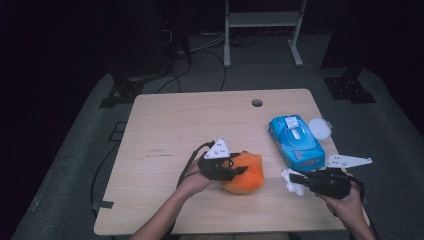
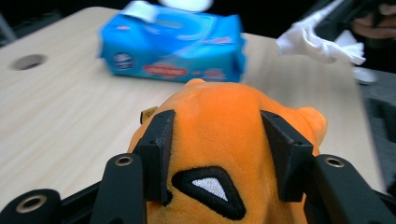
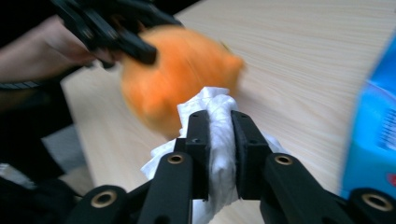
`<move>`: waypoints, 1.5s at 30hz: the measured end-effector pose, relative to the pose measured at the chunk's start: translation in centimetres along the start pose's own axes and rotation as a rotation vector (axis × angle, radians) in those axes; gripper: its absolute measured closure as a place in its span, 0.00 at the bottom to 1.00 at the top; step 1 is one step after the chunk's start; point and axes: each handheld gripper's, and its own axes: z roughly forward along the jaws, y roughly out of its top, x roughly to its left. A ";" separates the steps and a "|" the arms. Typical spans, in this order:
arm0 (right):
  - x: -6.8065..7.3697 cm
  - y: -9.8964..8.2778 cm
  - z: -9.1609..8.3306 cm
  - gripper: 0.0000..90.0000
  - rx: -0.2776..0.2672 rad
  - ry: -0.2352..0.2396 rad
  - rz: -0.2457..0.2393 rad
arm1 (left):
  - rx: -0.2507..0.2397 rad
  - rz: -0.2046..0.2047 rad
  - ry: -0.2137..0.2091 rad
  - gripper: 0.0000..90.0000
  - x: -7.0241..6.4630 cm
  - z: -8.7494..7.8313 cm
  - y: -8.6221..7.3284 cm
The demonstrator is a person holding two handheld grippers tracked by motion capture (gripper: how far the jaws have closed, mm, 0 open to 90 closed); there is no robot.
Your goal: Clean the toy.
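Left gripper [image 2: 217, 156]: clenched on the orange plush toy [image 1: 245, 172], near the table's [image 1: 165, 125] front edge
Right gripper [image 3: 219, 154]: pinching a crumpled white wipe [image 3: 217, 126], just beside the toy
Advice: hold the toy steady, dab with the wipe's free end

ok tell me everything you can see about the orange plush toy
The orange plush toy is a rounded, soft, fuzzy fabric lump with a black-edged white triangle stitched on it and a small tan tag at one side. It sits near the front middle of the wooden table, the blue wipes pack apart to its right. The left gripper is shut on it, both black pads pressing into its sides. The white wipe in the right gripper is close by, not touching.
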 end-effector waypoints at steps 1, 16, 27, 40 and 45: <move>-0.2 -0.1 0.0 0.82 0.004 -0.010 0.003 | 0.002 -0.003 0.015 0.55 0.3 -0.2 -0.1; -1.0 -1.1 1.8 0.61 0.065 -0.021 0.003 | 0.030 -0.045 0.069 0.48 2.3 -0.4 -1.1; -0.8 -1.0 1.8 0.55 0.044 -0.020 0.017 | -0.024 -0.129 0.076 0.28 2.6 -3.2 -1.6; -1.1 -1.0 2.0 0.52 0.041 -0.030 0.025 | -0.044 -0.214 0.124 0.20 3.4 -5.8 -3.8; -1.2 -1.2 2.1 0.51 0.046 -0.028 0.030 | -0.043 -0.237 0.134 0.18 3.6 -6.7 -4.8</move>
